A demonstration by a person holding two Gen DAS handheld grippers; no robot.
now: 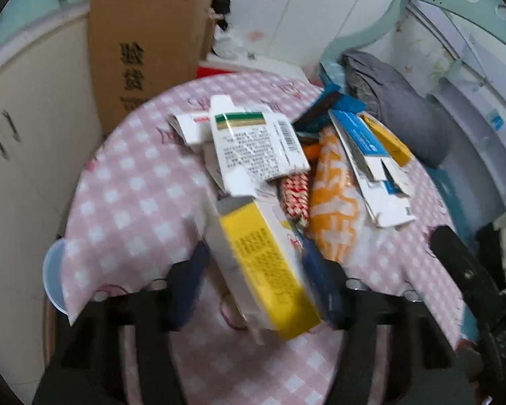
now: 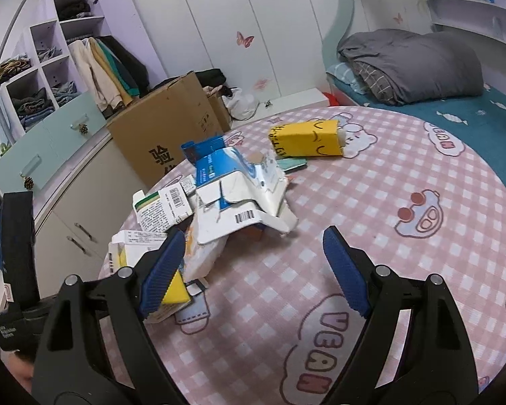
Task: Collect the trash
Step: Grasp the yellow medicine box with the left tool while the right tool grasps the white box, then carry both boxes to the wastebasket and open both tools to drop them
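My left gripper (image 1: 253, 263) is shut on a yellow and white carton (image 1: 270, 270) and holds it over the near edge of the round table with a pink checked cloth (image 1: 135, 185). A pile of trash lies on the table: a white flattened box with a green stripe (image 1: 253, 141), an orange and white wrapper (image 1: 334, 202), a blue and white torn box (image 1: 364, 155). My right gripper (image 2: 253, 263) is open and empty, just right of the pile (image 2: 239, 199). A yellow carton with drawn faces (image 2: 307, 138) lies at the table's far side.
A brown cardboard box (image 2: 165, 128) stands on the floor behind the table. White cabinets (image 1: 17, 135) are to the left. A bed with a grey duvet (image 2: 411, 64) is at the right. A light blue bin rim (image 1: 54, 273) shows below the table's left edge.
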